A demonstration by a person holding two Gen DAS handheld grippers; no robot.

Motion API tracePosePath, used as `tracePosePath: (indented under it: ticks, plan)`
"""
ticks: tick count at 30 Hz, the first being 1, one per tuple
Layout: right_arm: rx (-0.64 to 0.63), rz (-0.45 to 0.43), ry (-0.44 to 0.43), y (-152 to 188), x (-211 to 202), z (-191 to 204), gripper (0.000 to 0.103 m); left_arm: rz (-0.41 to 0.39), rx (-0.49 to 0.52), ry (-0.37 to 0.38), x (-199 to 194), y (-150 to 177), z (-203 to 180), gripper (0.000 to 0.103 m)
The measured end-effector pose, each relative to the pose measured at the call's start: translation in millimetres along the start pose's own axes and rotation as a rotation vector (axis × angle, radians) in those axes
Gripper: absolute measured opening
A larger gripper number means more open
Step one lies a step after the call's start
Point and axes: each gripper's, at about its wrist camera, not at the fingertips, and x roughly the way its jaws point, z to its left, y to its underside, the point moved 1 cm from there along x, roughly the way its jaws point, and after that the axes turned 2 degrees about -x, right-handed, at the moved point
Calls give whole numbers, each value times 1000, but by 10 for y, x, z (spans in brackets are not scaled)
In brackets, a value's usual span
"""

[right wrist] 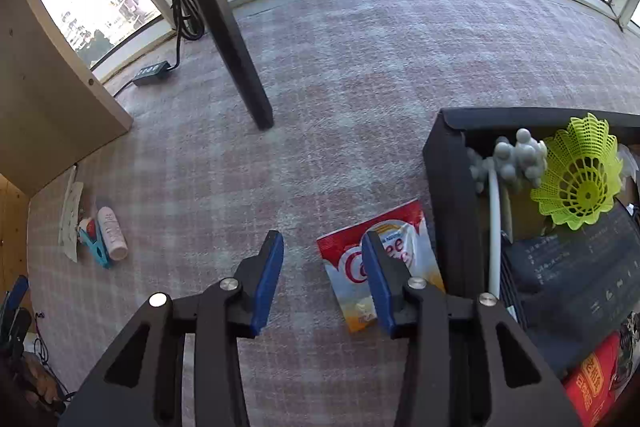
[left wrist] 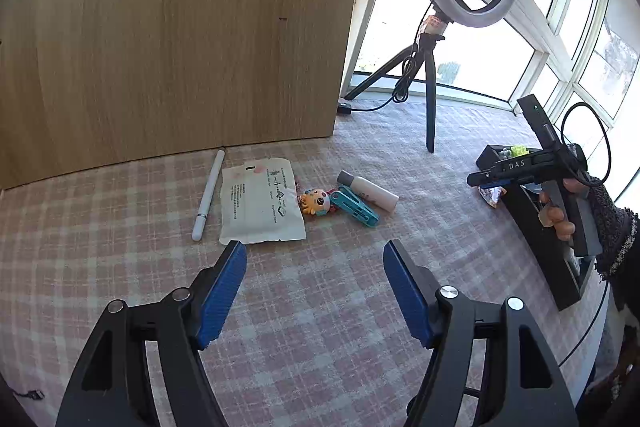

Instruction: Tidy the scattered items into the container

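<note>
In the left wrist view my left gripper point(left wrist: 315, 251) is open and empty above the checked cloth. Just beyond it lie a white packet point(left wrist: 260, 201), a white pen point(left wrist: 208, 195), a small toy figure point(left wrist: 316, 202), a teal clip point(left wrist: 354, 207) and a white bottle point(left wrist: 368, 191). The black container point(left wrist: 536, 227) stands at the right, with the right gripper point(left wrist: 500, 173) held over it. In the right wrist view my right gripper point(right wrist: 322, 247) is open and empty over a red coffee sachet point(right wrist: 352, 267) that lies beside the container point(right wrist: 448, 187).
A ring light tripod point(left wrist: 430, 95) stands at the back of the cloth, its leg point(right wrist: 236, 39) close ahead in the right wrist view. A wooden panel point(left wrist: 180, 27) rises at the left. The container holds a yellow shuttlecock point(right wrist: 580, 179), grey beads point(right wrist: 516, 159) and dark packets.
</note>
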Motion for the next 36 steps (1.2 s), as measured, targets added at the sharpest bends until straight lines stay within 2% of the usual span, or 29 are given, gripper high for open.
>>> tracePosePath:
  ticks: [2, 5, 7, 9, 11, 15, 19, 23, 27, 29, 30, 31, 32, 33, 35, 36]
  plan:
    - [41, 49, -260, 36, -45, 64, 34, -7, -6, -2, -19, 10, 9, 68]
    - [34, -108, -101, -4, -363, -5, 37, -6, -19, 2, -26, 29, 36, 68]
    - [42, -97, -33, -71, -375, -109, 37, -1, -22, -1, -14, 38, 47, 68]
    - [64, -72, -30, -151, -313, -200, 37, 0, -23, -3, -7, 39, 49, 68]
    - [57, -61, 40, -205, -249, -252, 37, -2, -25, 0, -5, 35, 44, 68]
    - [5, -16, 154, -284, -33, -138, 39, -5, -18, 2, -13, 27, 31, 68]
    - [-72, 1, 329, -373, 147, -47, 41, -5, -23, 4, -28, 42, 45, 68]
    - [-127, 50, 442, -387, 263, 42, 47, -14, -34, 4, -70, 66, 79, 68]
    - [-31, 142, 301, -223, 221, -30, 51, -27, -52, 10, -119, 85, 117, 68]
    - [54, 201, 93, -67, 158, -38, 53, -32, -54, 11, -135, 94, 121, 68]
    - [94, 224, -9, 8, 118, -39, 48, -34, -54, 11, -141, 98, 121, 68]
    - [122, 206, -89, 71, 26, -22, 45, -34, -54, 13, -145, 103, 121, 68]
    - [129, 141, -100, 125, -133, -9, 44, -34, -54, 14, -148, 109, 121, 68]
    - [112, 69, -60, 175, -297, 8, 46, -33, -53, 15, -149, 113, 117, 68]
    - [114, -3, 29, 281, -492, 0, 47, -32, -50, 19, -149, 120, 107, 68]
    - [134, 1, 41, 344, -509, -25, 48, -32, -48, 22, -148, 120, 99, 68]
